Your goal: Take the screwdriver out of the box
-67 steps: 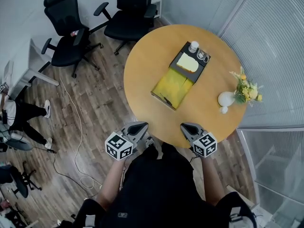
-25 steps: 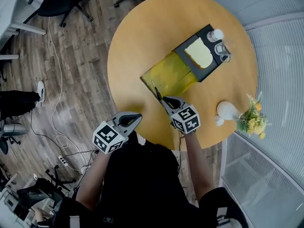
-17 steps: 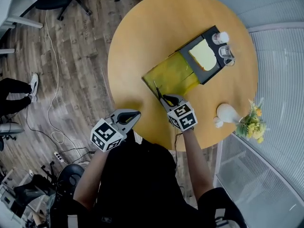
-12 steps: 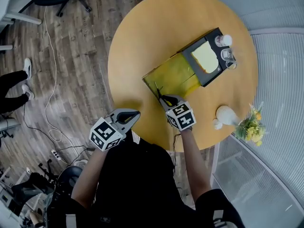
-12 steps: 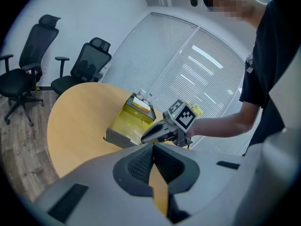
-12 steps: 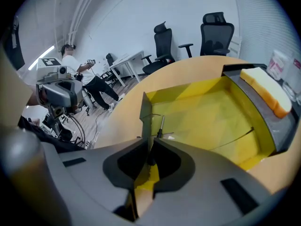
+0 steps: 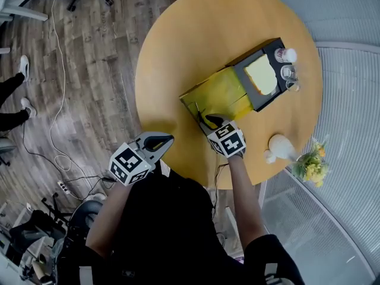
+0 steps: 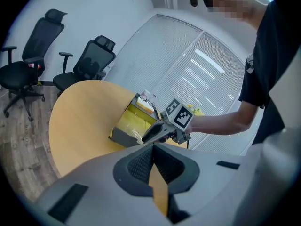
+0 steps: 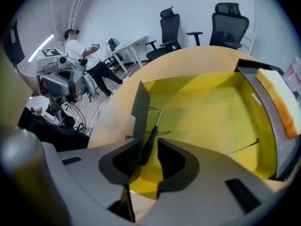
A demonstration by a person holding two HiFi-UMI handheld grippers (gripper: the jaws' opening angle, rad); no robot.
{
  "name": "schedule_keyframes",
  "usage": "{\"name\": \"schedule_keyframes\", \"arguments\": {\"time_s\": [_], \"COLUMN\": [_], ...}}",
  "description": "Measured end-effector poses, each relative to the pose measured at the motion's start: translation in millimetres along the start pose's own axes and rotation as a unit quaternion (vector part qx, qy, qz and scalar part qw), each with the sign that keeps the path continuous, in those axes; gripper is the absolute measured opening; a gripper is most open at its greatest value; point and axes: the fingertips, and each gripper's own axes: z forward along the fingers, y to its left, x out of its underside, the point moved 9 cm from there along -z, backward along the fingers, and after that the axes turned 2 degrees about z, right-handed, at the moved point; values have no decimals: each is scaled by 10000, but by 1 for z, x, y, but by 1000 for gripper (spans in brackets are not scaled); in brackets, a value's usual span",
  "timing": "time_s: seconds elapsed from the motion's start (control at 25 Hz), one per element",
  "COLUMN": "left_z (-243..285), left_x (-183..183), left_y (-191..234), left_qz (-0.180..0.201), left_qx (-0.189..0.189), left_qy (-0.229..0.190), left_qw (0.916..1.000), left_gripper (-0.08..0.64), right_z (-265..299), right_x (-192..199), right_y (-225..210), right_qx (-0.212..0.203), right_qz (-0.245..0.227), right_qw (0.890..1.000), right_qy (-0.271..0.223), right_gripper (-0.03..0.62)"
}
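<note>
A yellow open box (image 7: 219, 91) lies on the round wooden table (image 7: 178, 46), next to a black tray (image 7: 274, 45) holding a pale yellow pad. My right gripper (image 7: 209, 122) is at the box's near corner, pointing steeply down. A thin black-handled screwdriver (image 9: 149, 142) stands between its jaws, tip over the box floor (image 9: 202, 112). The jaws are opening: the handle leans on one pad with a gap on the other side. In the head view the screwdriver (image 7: 199, 115) shows as a thin dark line. My left gripper (image 7: 163, 139) hovers shut at the table's near edge, holding nothing.
A white vase (image 7: 279, 147) with yellow flowers (image 7: 312, 165) stands at the table's right rim. Small jars (image 7: 287, 55) sit at the tray's far end. Office chairs (image 8: 89, 62) stand beyond the table, a person (image 9: 77, 48) works at a far desk, and cables (image 7: 59, 105) run over the floor.
The right gripper has dipped and tilted further down at the box's near corner with the screwdriver. The left gripper has sunk slightly by the table edge.
</note>
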Motion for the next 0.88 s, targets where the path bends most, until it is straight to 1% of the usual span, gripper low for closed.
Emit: {"name": "schedule_keyframes", "arguments": {"time_s": [0.2, 0.32, 0.4, 0.52, 0.64, 0.88], "left_z": [-4, -4, -4, -4, -7, -6], "left_x": [-2, -3, -3, -3, -3, -8], "left_y": [9, 13, 16, 20, 22, 24], "left_qz": [-55, -96, -114, -129, -137, -60], "left_qx": [-3, -18, -27, -32, -30, -5], "left_qy": [-43, -60, -61, -75, -88, -74], "left_qw": [10000, 9999, 9999, 9999, 9999, 10000], "left_gripper": [6, 6, 6, 6, 6, 6], "right_z": [8, 13, 16, 16, 13, 13], "right_x": [-8, -9, -9, -8, -9, -9], "right_y": [-5, -8, -8, -6, -1, -1], "right_qx": [-140, -81, 35, 228, 399, 465], "right_qz": [-321, -354, -370, -308, -378, -354], "right_qw": [9975, 9955, 9944, 9951, 9945, 9940], "right_qy": [611, 870, 986, 917, 893, 920], "right_gripper": [123, 126, 126, 120, 111, 80]}}
